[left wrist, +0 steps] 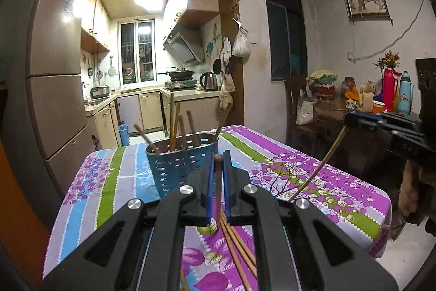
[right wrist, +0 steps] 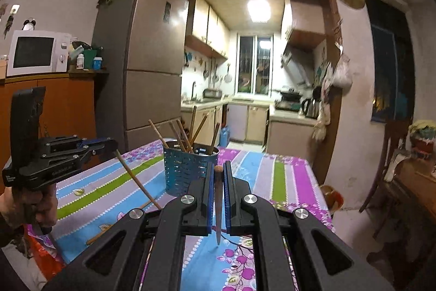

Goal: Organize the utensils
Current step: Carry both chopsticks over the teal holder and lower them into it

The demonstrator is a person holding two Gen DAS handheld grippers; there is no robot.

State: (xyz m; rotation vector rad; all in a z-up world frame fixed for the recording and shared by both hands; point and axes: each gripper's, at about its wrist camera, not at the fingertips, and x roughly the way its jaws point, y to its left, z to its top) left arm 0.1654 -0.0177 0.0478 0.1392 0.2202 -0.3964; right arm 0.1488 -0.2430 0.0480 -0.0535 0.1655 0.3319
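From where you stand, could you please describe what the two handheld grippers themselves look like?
Both are matte black plastic. The left gripper and right gripper each have two straight fingers lined with blue ribbed pads, driven by angular linkage arms with cut-out windows and round silver pivot bolts. From the side, the left gripper shows small white lettering on its body and a pistol-style handle below. No cables show.

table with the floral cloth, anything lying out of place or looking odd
Yes: a few loose wooden chopsticks lie flat on the striped floral tablecloth instead of standing in the blue perforated metal utensil holder. The chopsticks already in the holder lean at scattered angles. Nothing looks spilled or broken.
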